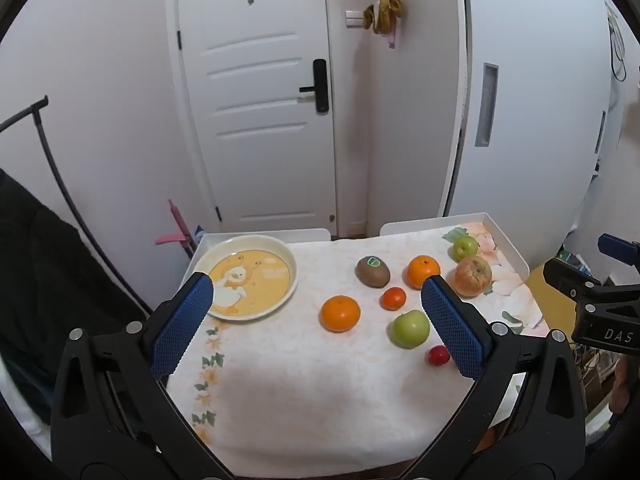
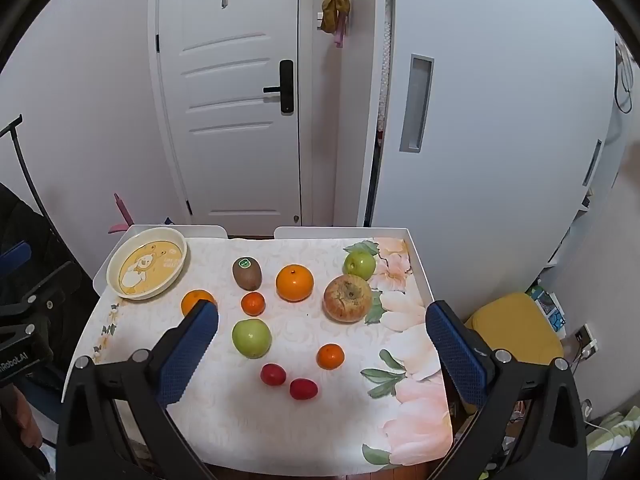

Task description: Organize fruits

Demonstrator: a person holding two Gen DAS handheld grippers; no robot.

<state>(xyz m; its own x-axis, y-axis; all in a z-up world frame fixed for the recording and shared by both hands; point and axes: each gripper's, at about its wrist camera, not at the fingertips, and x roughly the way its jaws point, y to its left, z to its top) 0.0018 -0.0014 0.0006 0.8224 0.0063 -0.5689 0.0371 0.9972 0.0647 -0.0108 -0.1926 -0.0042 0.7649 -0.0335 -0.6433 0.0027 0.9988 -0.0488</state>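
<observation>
Right wrist view: one table (image 2: 280, 432) under a floral cloth carries one empty cream plate (image 2: 116, 280) with a yellow cartoon centre at the far left, and ten fruits spread to its right, none on the plate. Counted from largest to smallest, they are: one mottled red-yellow apple (image 2: 347, 298) at the right; two oranges, one far of centre (image 2: 294, 282) and one (image 2: 196, 299) just right of the plate, partly hidden by a blue finger pad; two green apples, one at mid-table (image 2: 251, 337) and one at the far right (image 2: 359, 265); one kiwi (image 2: 247, 273) with a green sticker; two small tangerines (image 2: 253, 303) (image 2: 330, 356); and two small red fruits (image 2: 273, 374) (image 2: 303, 389) nearest the camera. Right gripper (image 2: 322, 326): jaws spread wide, holding nothing, above the near half of the table. Left wrist view: left gripper (image 1: 318, 304), likewise wide and empty, hovers between the plate and the fruit group.
</observation>
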